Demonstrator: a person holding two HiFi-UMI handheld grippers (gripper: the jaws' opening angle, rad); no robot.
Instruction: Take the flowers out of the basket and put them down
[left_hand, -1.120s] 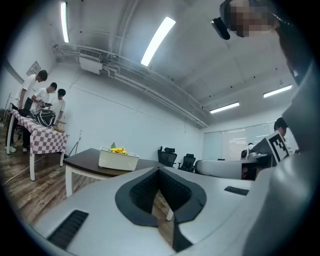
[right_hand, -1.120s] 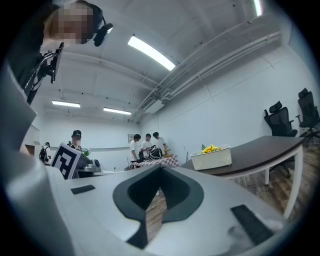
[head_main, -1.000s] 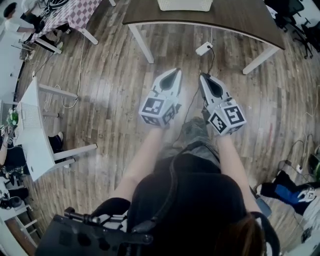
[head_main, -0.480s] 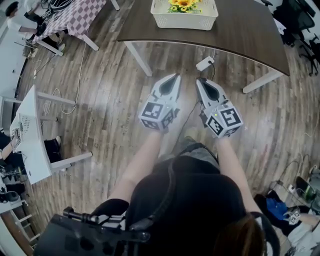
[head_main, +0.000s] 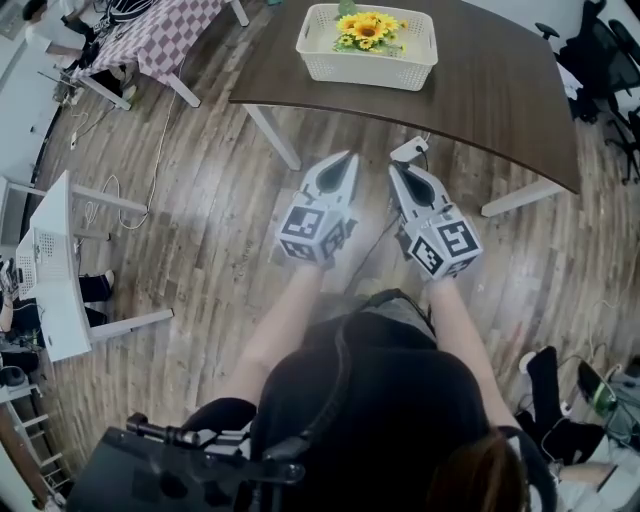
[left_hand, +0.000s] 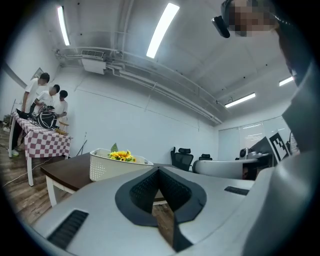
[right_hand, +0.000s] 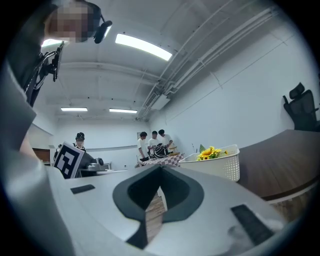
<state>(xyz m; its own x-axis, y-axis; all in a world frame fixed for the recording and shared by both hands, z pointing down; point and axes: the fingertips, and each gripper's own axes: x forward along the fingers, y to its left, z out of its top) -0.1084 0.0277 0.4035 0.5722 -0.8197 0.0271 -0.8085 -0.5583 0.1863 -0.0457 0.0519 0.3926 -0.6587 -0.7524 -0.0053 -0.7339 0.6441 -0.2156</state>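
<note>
White desk (head_main: 55, 270): far left, standing on the wooden floor (head_main: 200, 190).
Checked table (head_main: 165, 25): top-left corner, well apart from the brown table (head_main: 500, 90). The left gripper view shows three people (left_hand: 46, 97) standing at it.
Left gripper (head_main: 351, 157): held level over the floor, short of the brown table's near edge. Its jaws are pressed together with nothing between them.
Basket (head_main: 362, 72): white and perforated, sitting on the brown table toward its left end.
Flowers (head_main: 368, 28): yellow sunflowers with green leaves, lying inside the basket (neither gripper is anywhere near touching them).
Right gripper (head_main: 394, 170): just beside the left one, level and pointing toward the brown table. Its jaws are closed tight and empty.
Plug block (head_main: 407, 151): white, on the floor by the table's near edge, with a cable trailing from it.
Office chairs (head_main: 600, 40): black, past the brown table's right end.
</note>
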